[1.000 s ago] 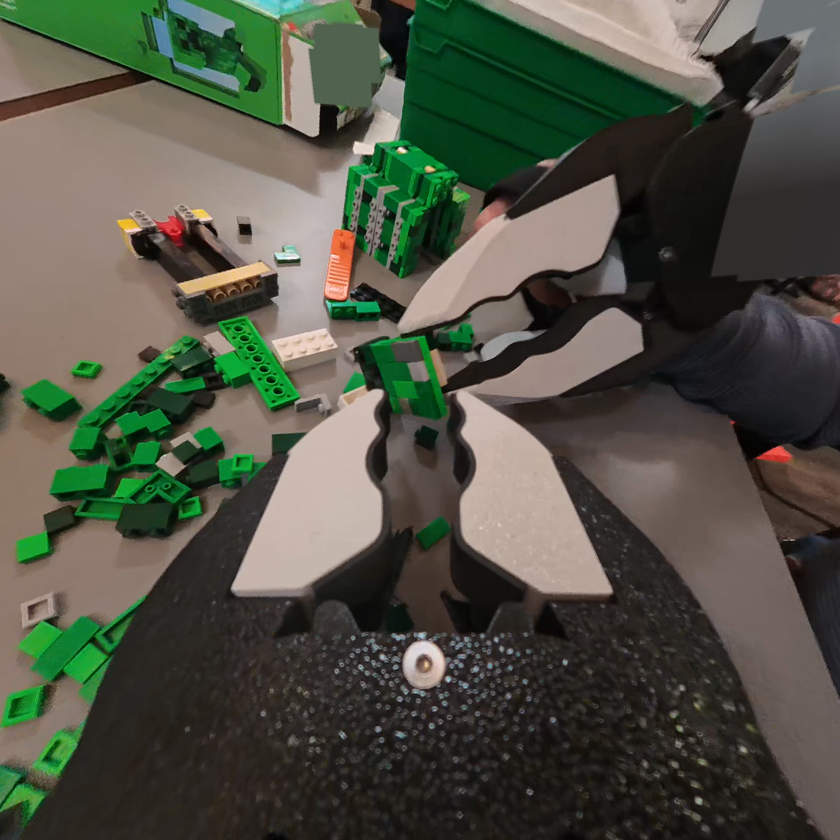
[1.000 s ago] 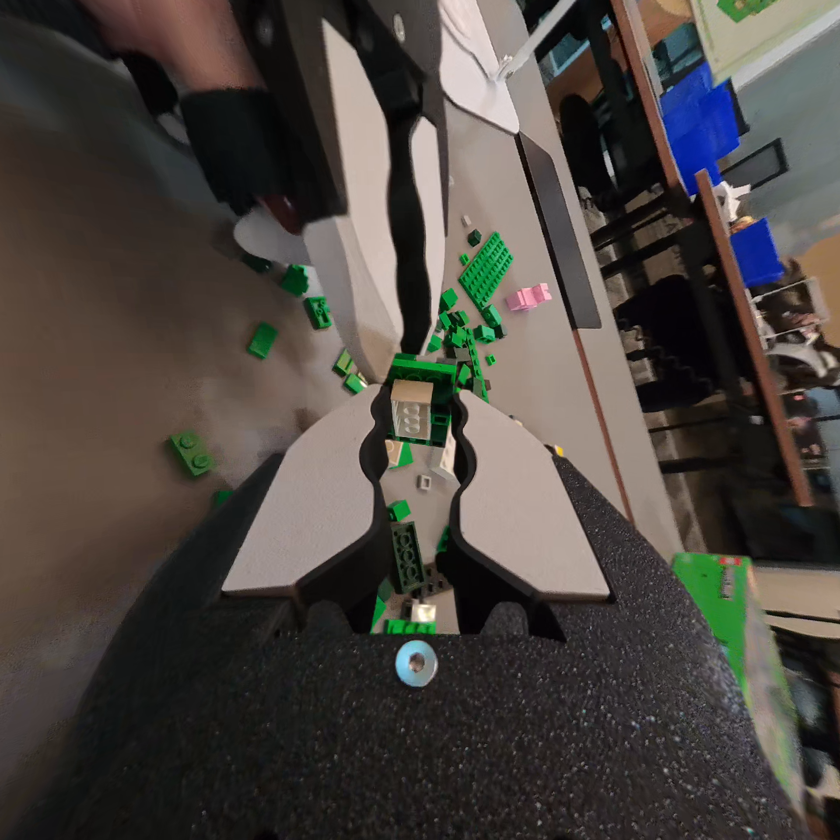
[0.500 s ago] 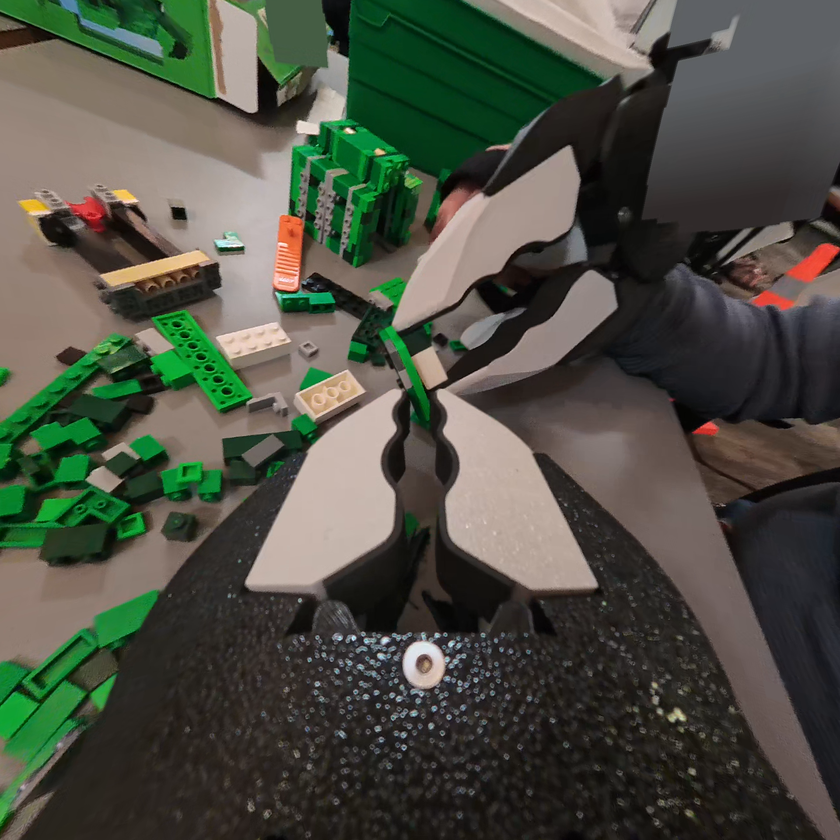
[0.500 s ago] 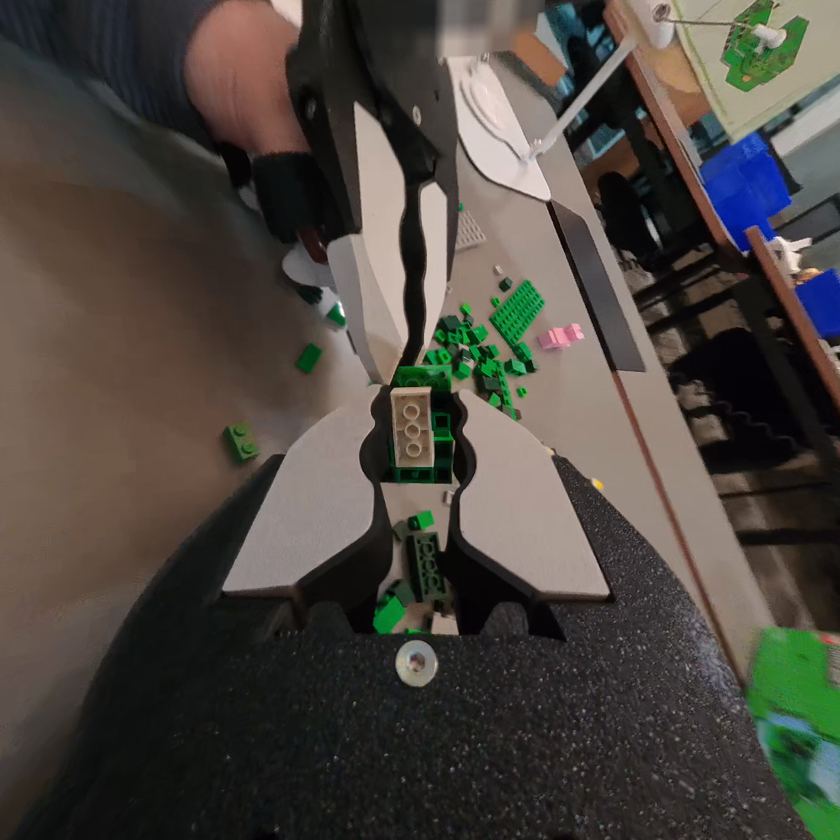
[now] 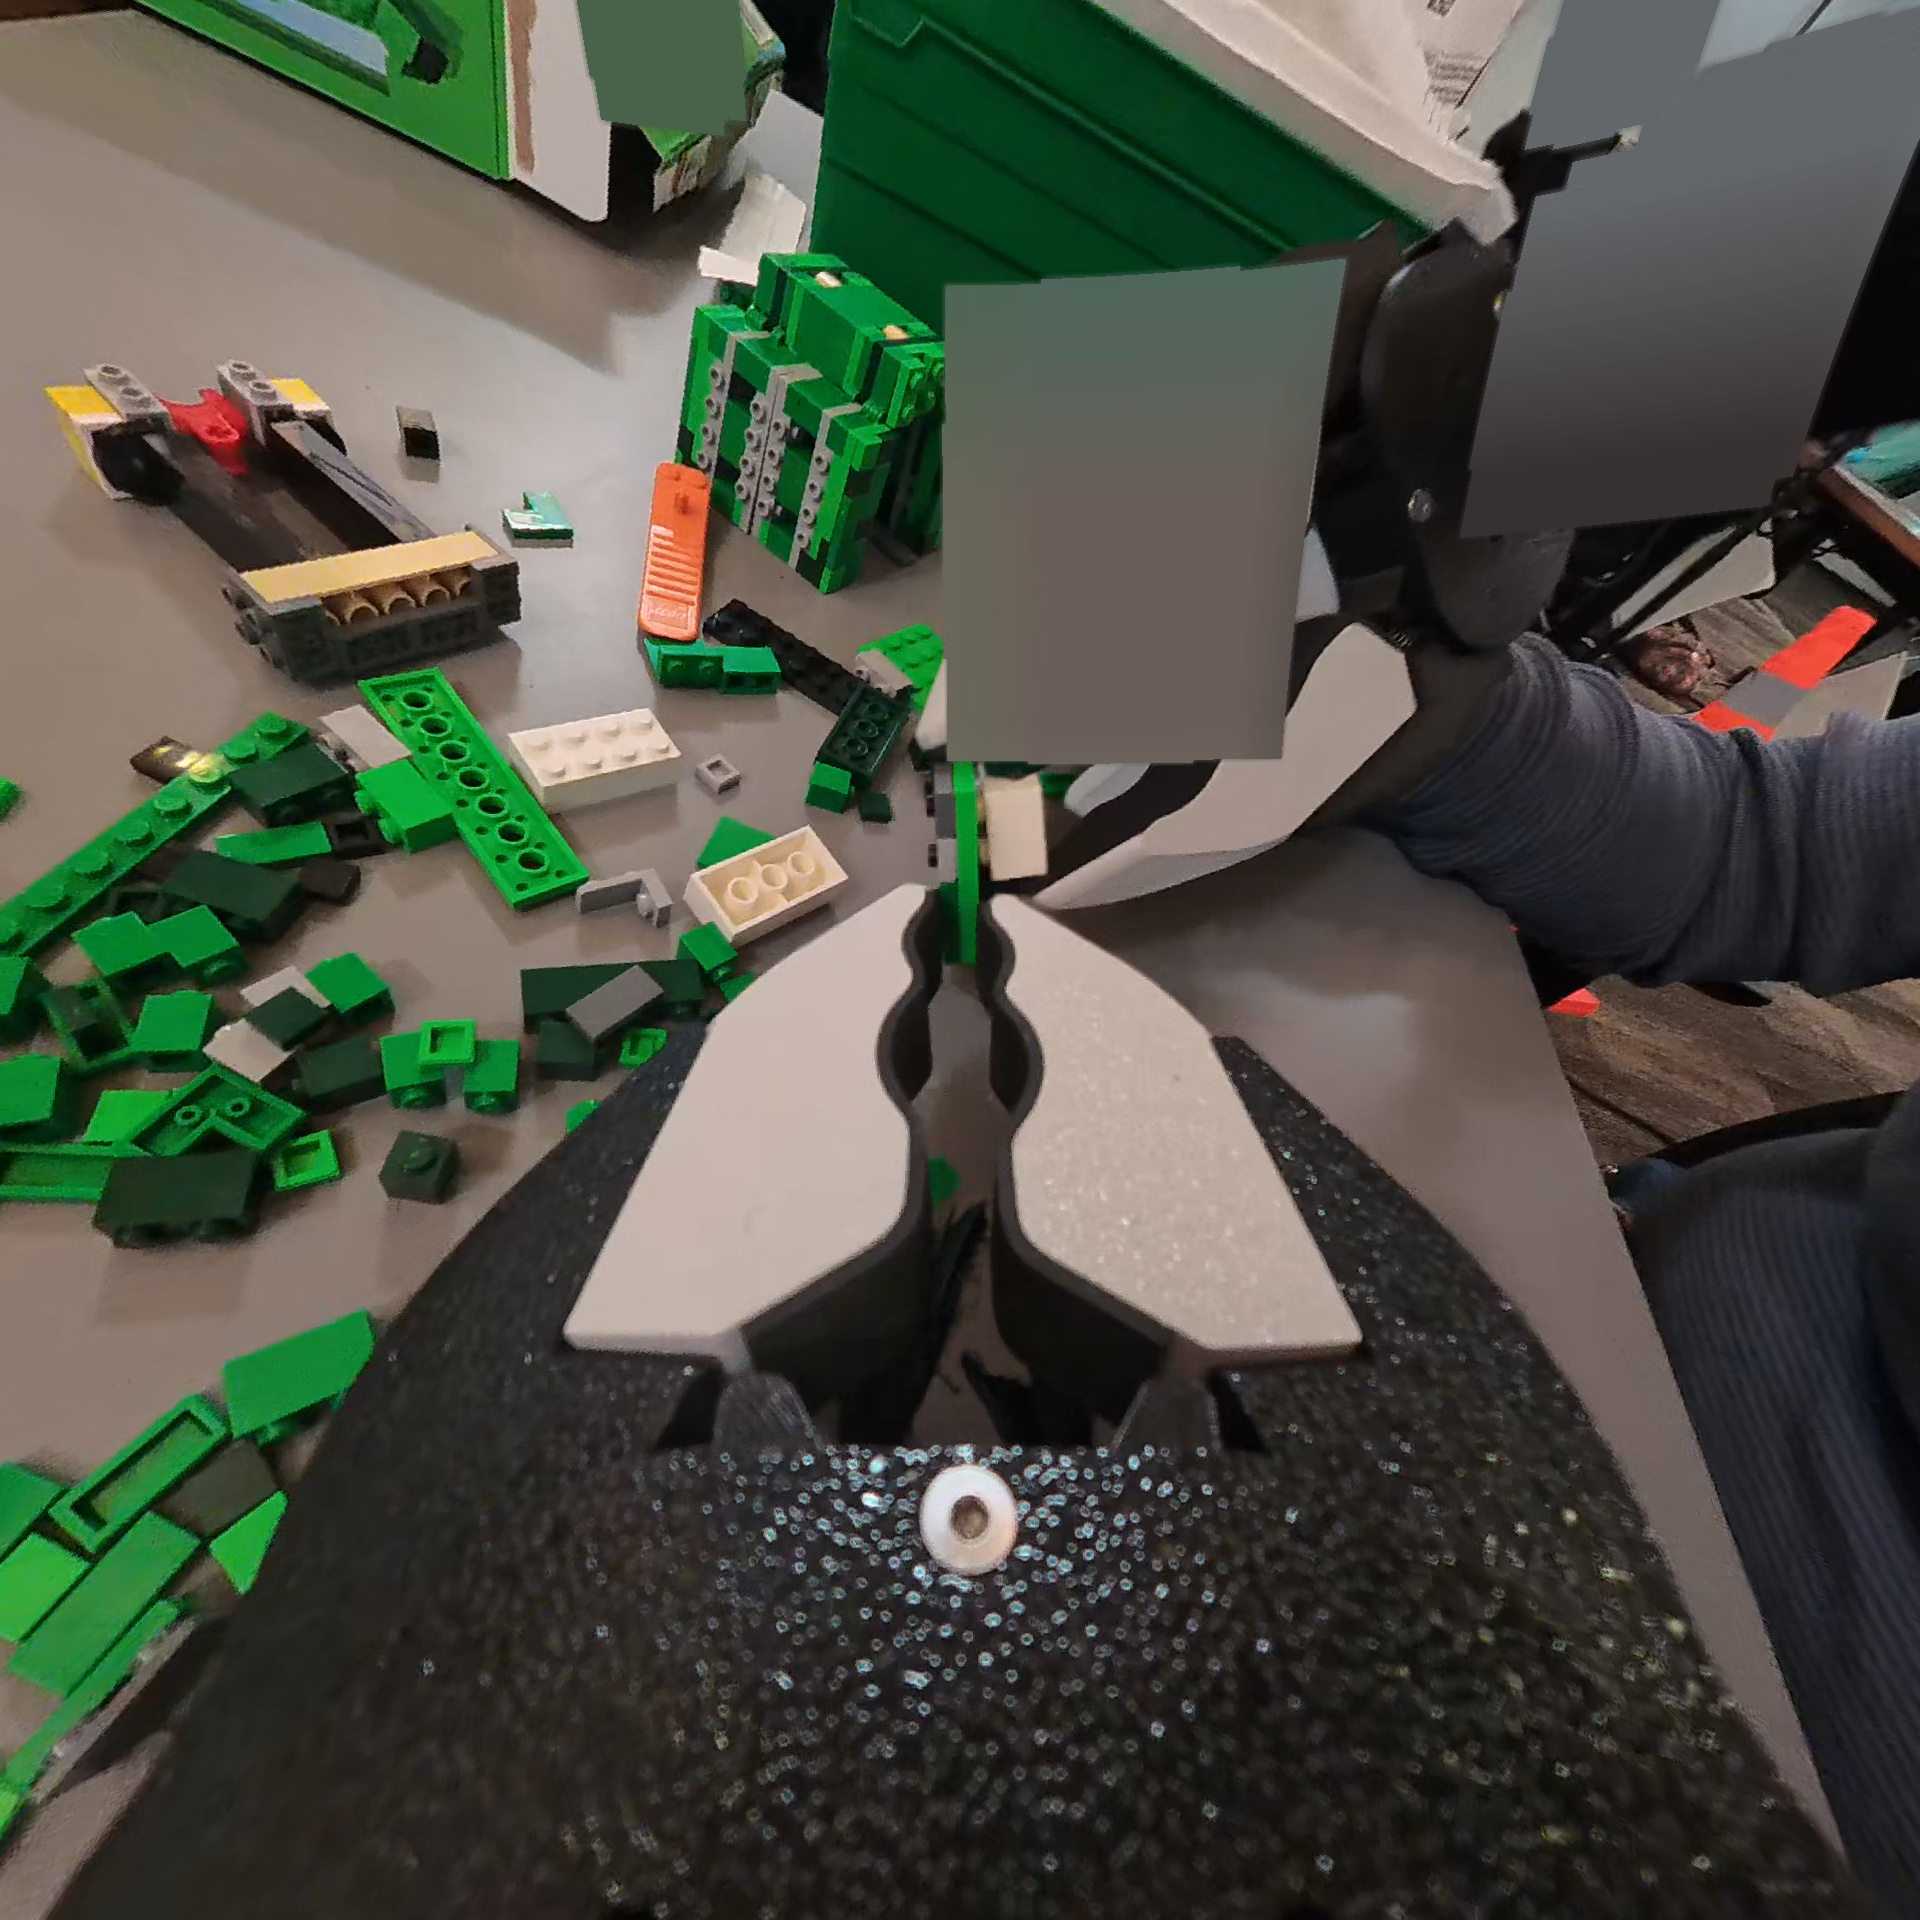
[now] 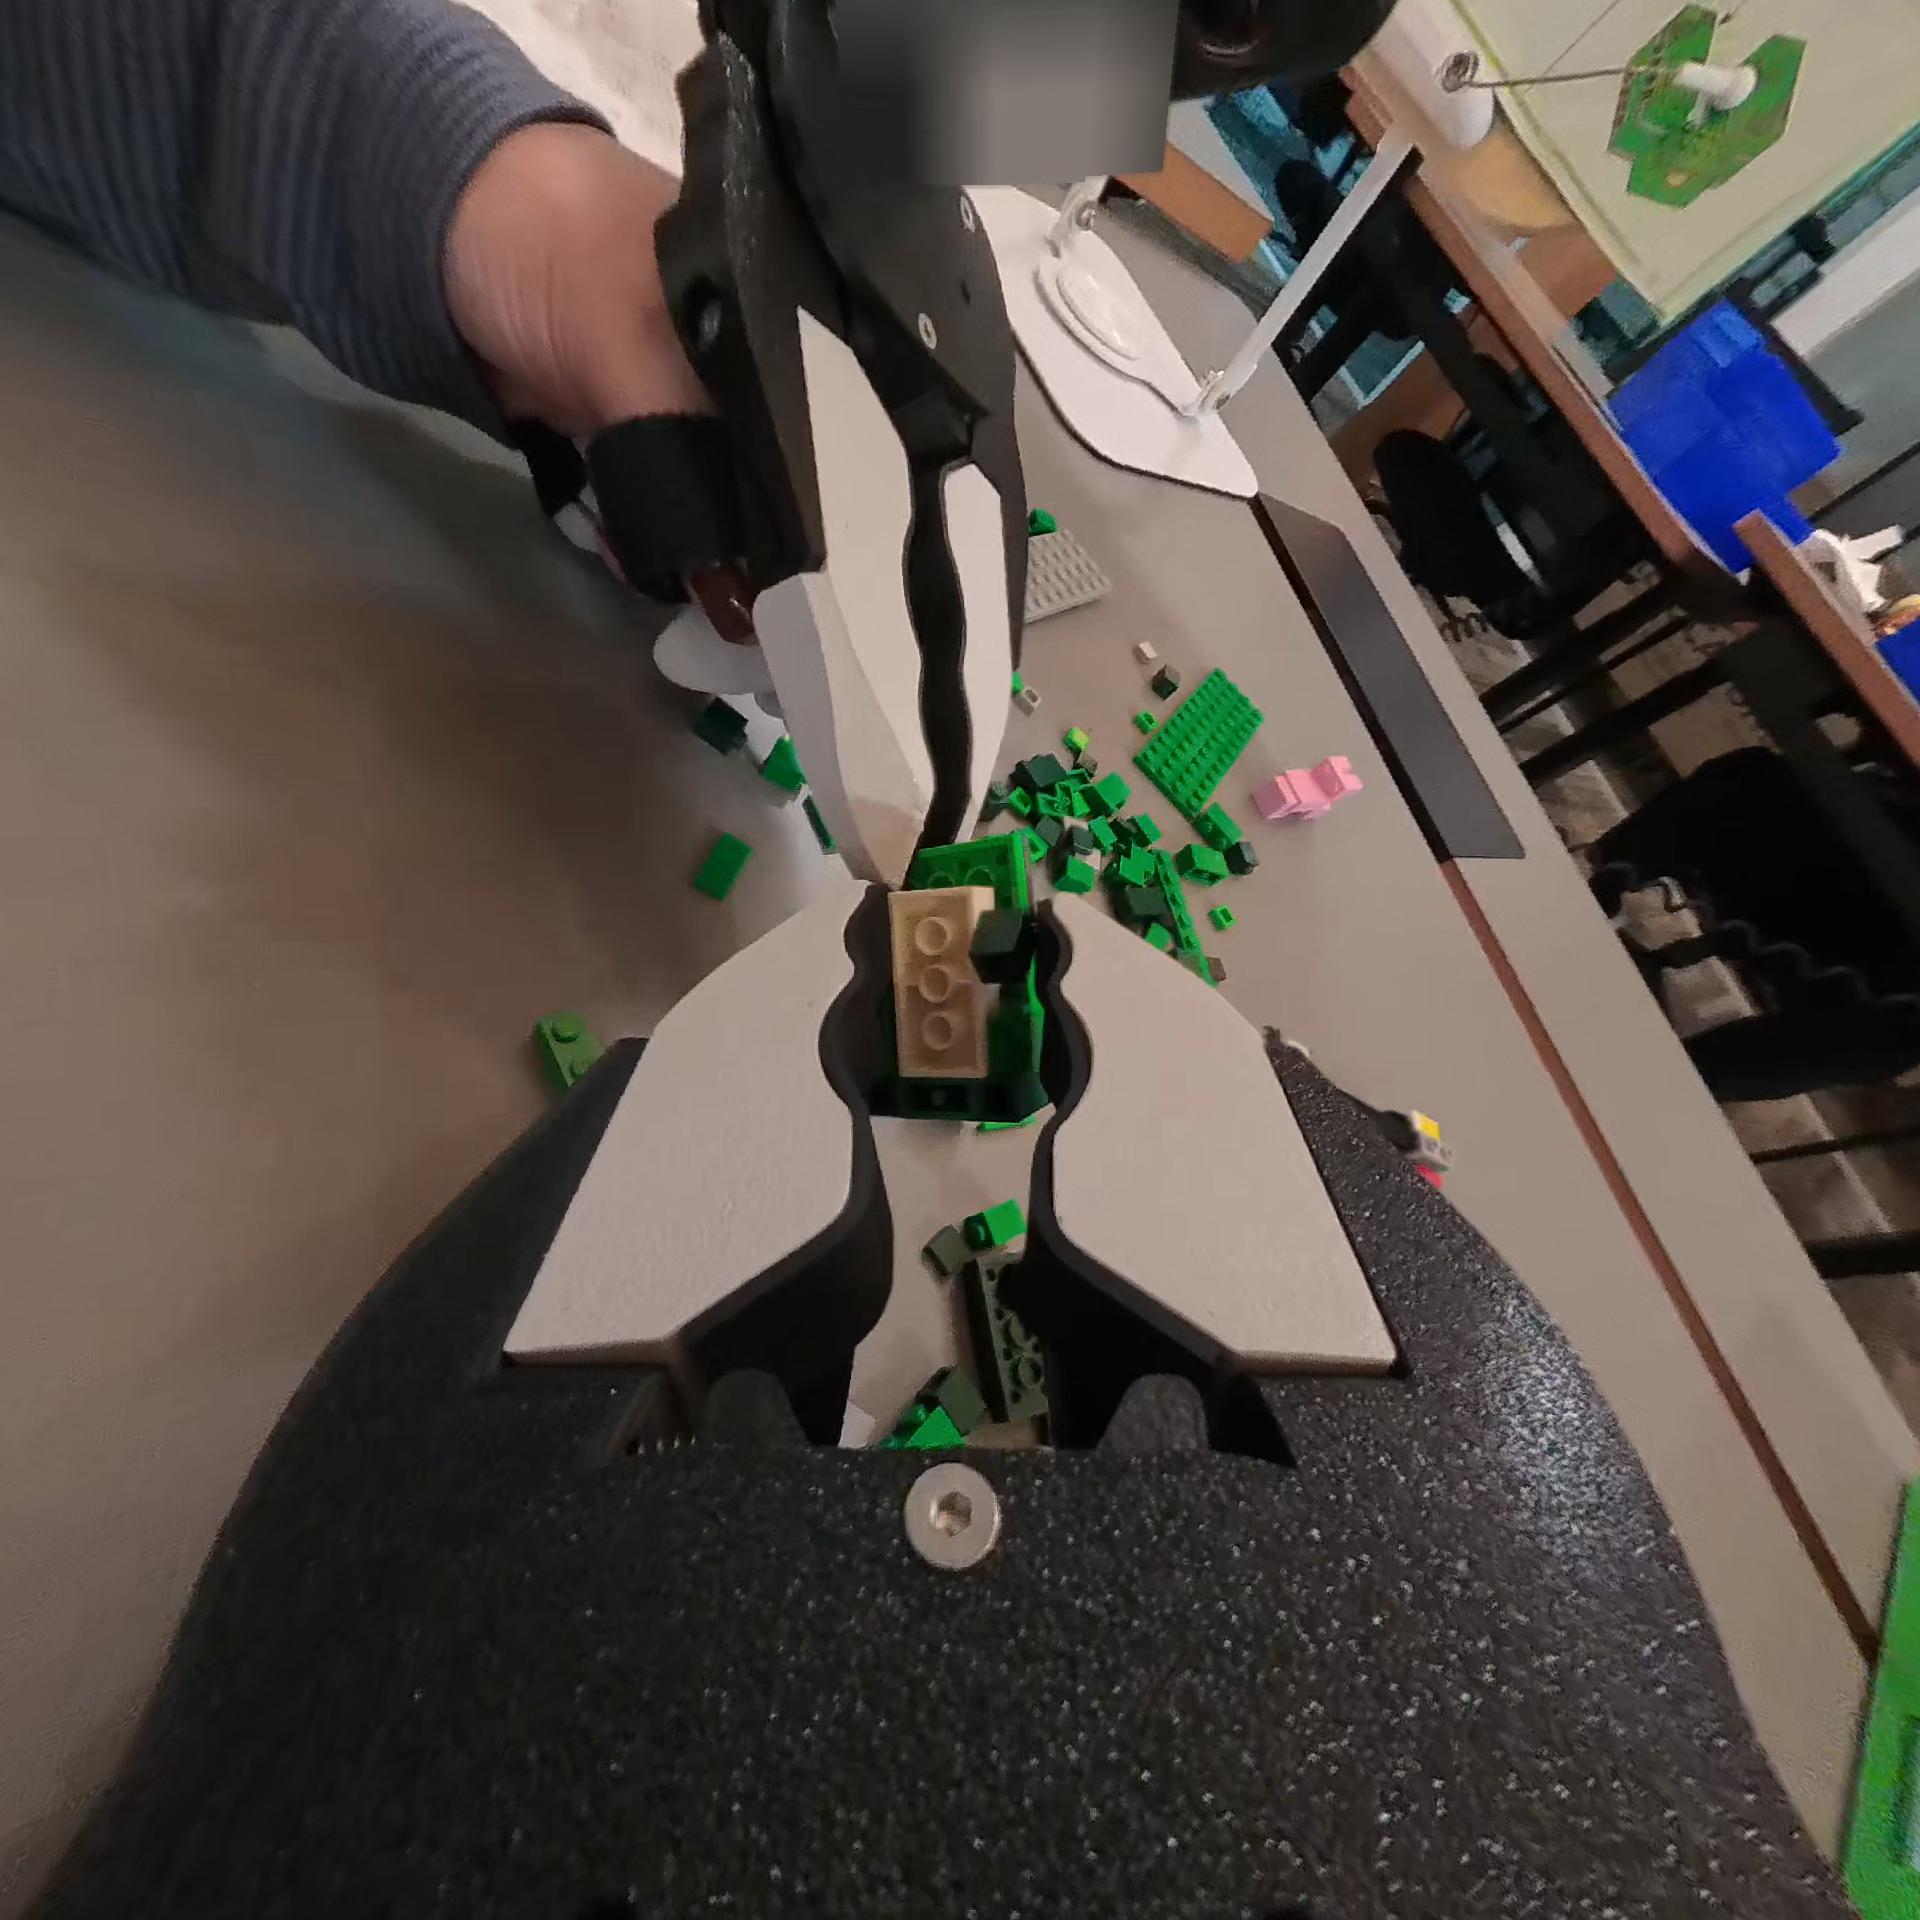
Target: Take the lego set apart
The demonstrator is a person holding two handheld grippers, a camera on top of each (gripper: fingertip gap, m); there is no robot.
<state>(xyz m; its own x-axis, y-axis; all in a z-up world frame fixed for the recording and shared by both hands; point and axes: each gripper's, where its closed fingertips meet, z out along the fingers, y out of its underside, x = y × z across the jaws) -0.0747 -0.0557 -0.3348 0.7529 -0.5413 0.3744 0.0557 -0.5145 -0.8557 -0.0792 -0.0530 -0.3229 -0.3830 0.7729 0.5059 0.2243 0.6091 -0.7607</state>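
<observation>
A small lego assembly [image 6: 961, 1003], a green plate carrying a tan three-stud brick [image 6: 935, 987] and dark green bits, is held in the air between both grippers. My right gripper [image 6: 958, 902] is shut on its sides. My left gripper [image 5: 961, 920] is shut on the thin edge of the green plate [image 5: 968, 862]. In the right wrist view the left gripper [image 6: 935, 831] comes down from above onto the plate's far end. In the left wrist view the right gripper's lower finger [image 5: 1195, 831] reaches in from the right, and a patch covers its upper finger.
On the grey table [image 5: 260, 270] lie several loose green pieces [image 5: 208, 1039], a white brick [image 5: 592, 753], a tan brick [image 5: 769, 883], an orange separator [image 5: 675, 551], a green built block [image 5: 821, 416] and a black-yellow build [image 5: 312, 520]. A green crate [image 5: 1091, 156] stands behind. A pink figure [image 6: 1304, 790] lies near the table edge. Both grippers' tips are roughly 15 centimeters from the orange separator [image 5: 675, 551].
My left gripper has narrowed and now pinches the green plate's edge. The assembly has turned edge-on to the left camera. My right gripper still holds it.
</observation>
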